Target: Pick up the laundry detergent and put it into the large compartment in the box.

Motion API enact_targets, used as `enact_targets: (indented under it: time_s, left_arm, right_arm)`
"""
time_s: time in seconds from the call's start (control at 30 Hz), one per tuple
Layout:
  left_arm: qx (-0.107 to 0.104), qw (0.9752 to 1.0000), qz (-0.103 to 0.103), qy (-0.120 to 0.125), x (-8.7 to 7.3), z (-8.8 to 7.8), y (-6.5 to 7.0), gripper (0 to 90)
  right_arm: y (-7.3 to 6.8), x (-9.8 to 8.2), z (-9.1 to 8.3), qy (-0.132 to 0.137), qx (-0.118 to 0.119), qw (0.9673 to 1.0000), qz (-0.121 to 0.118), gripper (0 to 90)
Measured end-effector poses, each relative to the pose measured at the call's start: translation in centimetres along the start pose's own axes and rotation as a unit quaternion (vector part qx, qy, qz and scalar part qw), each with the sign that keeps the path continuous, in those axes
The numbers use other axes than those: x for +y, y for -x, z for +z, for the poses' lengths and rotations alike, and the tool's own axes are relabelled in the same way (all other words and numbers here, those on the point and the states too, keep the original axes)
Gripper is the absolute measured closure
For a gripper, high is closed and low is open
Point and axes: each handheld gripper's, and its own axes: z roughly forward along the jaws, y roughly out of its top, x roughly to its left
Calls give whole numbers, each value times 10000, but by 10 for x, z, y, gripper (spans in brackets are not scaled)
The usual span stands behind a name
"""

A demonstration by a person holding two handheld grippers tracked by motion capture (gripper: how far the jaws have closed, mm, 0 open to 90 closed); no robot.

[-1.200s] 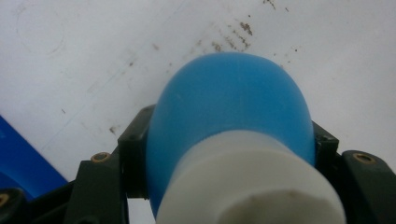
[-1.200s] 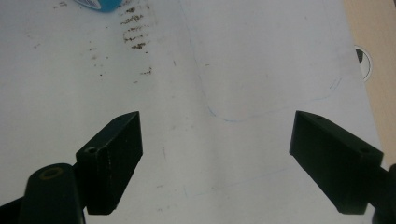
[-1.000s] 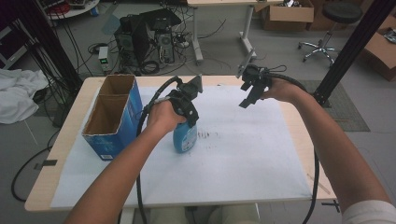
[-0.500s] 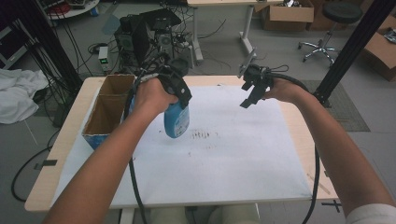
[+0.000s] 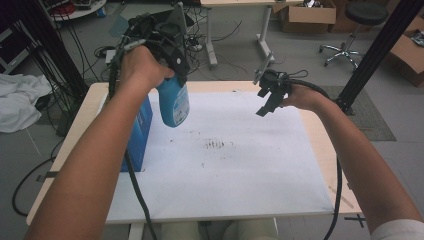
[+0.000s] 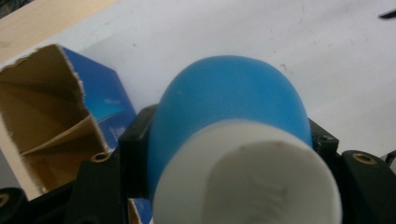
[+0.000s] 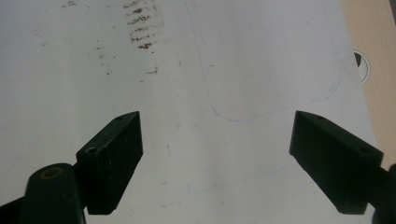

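— What covers the worktop?
— A white sheet, smudged mid-way.
— And the blue bottle?
— Clamped in the left gripper, lifted above the sheet, just right of the open blue box.
— The right gripper?
— Jaws spread wide, holding nothing, far right of the box.

No text, label, brand or number could be read anywhere. The blue plastic bottle with a white cap showed bare surfaces, the blue cardboard box at the left carried only an illegible pale smudge, and the white paper sheet on the bench bore just dark smears and faint blue lines.
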Motion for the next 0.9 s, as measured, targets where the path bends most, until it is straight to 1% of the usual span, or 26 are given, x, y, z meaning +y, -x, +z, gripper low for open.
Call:
enact_targets:
  time_s: [0.03, 0.07, 0.1, 0.13, 0.2, 0.27, 0.3, 0.33, 0.37, 0.4, 0.43, 0.47, 0.5, 0.53, 0.6, 0.63, 0.67, 0.7, 0.73, 0.77, 0.8, 0.87, 0.9]
  left_arm:
    - [27, 10000, -65, 42, 0, -3, -2, 377]
    - [46, 9999, -104, 14, 0, -7, -5, 377]
    - [104, 9997, -198, 50, 0, -11, -11, 377]
    - [104, 9997, -198, 50, 0, -11, -11, 377]
    - [128, 9993, -347, 73, -2, -16, -17, 377]
    - [159, 9988, -453, 81, -4, -19, -24, 377]
    - [178, 9981, -581, 77, -6, -23, -30, 377]
    - [178, 9981, -581, 77, -6, -23, -30, 377]
    - [187, 9976, -655, 95, -8, -24, -34, 377]
    - [221, 9967, -771, 94, -11, -27, -41, 377]
    - [221, 9967, -771, 94, -11, -27, -41, 377]
    - [268, 9958, -875, 99, -14, -30, -47, 378]
    - [268, 9958, -875, 99, -14, -30, -47, 377]
    - [321, 9951, -932, 88, -17, -34, -54, 377]
    - [371, 9942, -1005, 104, -20, -37, -60, 378]
    - [371, 9942, -1005, 104, -20, -37, -60, 377]
    - [406, 9933, -1079, 106, -24, -40, -65, 377]
    - [406, 9933, -1079, 106, -24, -40, -65, 378]
    - [418, 9929, -1111, 107, -26, -41, -68, 378]
    - [435, 9924, -1148, 113, -27, -42, -71, 378]
    - [467, 9913, -1228, 109, -31, -44, -76, 378]
    - [492, 9909, -1250, 109, -32, -45, -79, 378]
    - [537, 9901, -1295, 101, -36, -46, -83, 378]
  right_arm:
    - [0, 0, 0, 7, 8, 10000, -4, 172]
    - [0, 1, 0, 1, 9, 10000, -16, 173]
    - [0, 1, 0, 5, 5, 10000, -14, 173]
    - [0, 1, 0, 5, 5, 10000, -14, 173]
    - [0, 0, -1, 19, -2, 10000, -6, 173]
    - [0, -1, -1, 14, 2, 10000, -3, 173]
    - [0, -1, -2, 22, 1, 10000, 3, 172]
    - [0, -1, -2, 22, 1, 10000, 3, 172]
    - [0, -1, -2, 15, 0, 10000, 3, 173]
    - [0, -1, -3, 29, -3, 10000, -9, 172]
    - [0, -2, -3, 19, -5, 10000, -1, 172]
    - [0, -2, -3, 20, -4, 10000, -8, 172]
    - [0, -2, -3, 20, -4, 10000, -8, 172]
    - [0, -2, -2, 9, -6, 10000, -6, 172]
    - [0, -1, -2, 0, 5, 10000, -3, 172]
    - [0, -1, -2, 0, 5, 10000, -3, 172]
    - [0, -1, -2, 6, 8, 10000, -24, 172]
    - [0, -1, -2, 6, 8, 10000, -24, 172]
    - [0, -1, -2, 8, 16, 10000, -27, 173]
    - [0, -1, -2, 8, 16, 10000, -27, 173]
    - [0, -1, -2, -10, 7, 10000, -25, 172]
    - [0, -1, -2, -7, 9, 10000, -23, 173]
    - [0, 0, -2, -9, 0, 10000, -14, 173]
